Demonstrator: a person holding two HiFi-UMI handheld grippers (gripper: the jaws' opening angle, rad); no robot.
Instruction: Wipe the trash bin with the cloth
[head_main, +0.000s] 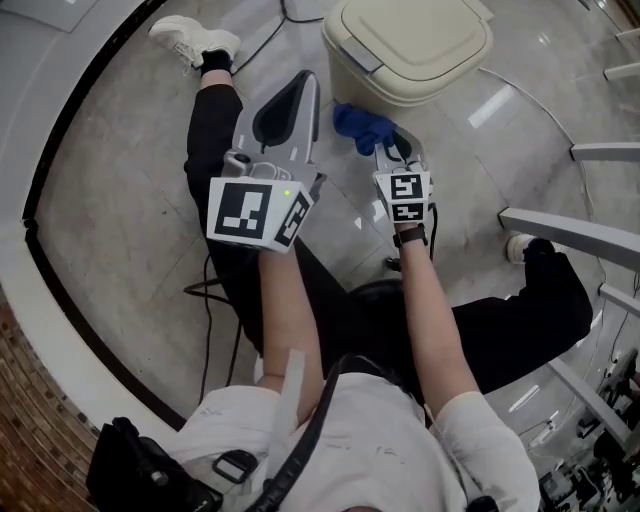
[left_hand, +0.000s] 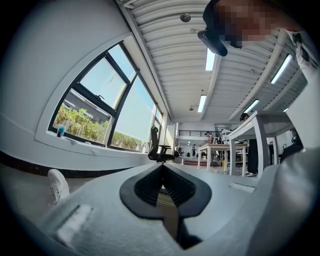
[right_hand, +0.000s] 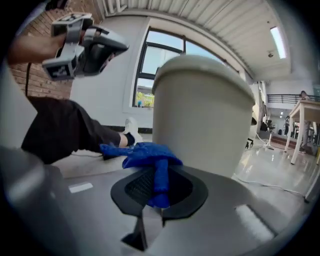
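Observation:
The beige trash bin with its lid down stands on the floor ahead of me, and it fills the right gripper view as a tall pale wall. A blue cloth hangs bunched just in front of the bin's lower side. My right gripper is shut on the cloth, a fold of it pinched between the jaws. My left gripper is held up to the left of the bin with its jaws shut and nothing in them. It also shows in the right gripper view as the left gripper.
The person's legs in black trousers stretch out on the pale floor, with a white shoe at the far left. A cable runs past the bin. Metal frame bars stand at the right. A dark curved floor edge runs along the left.

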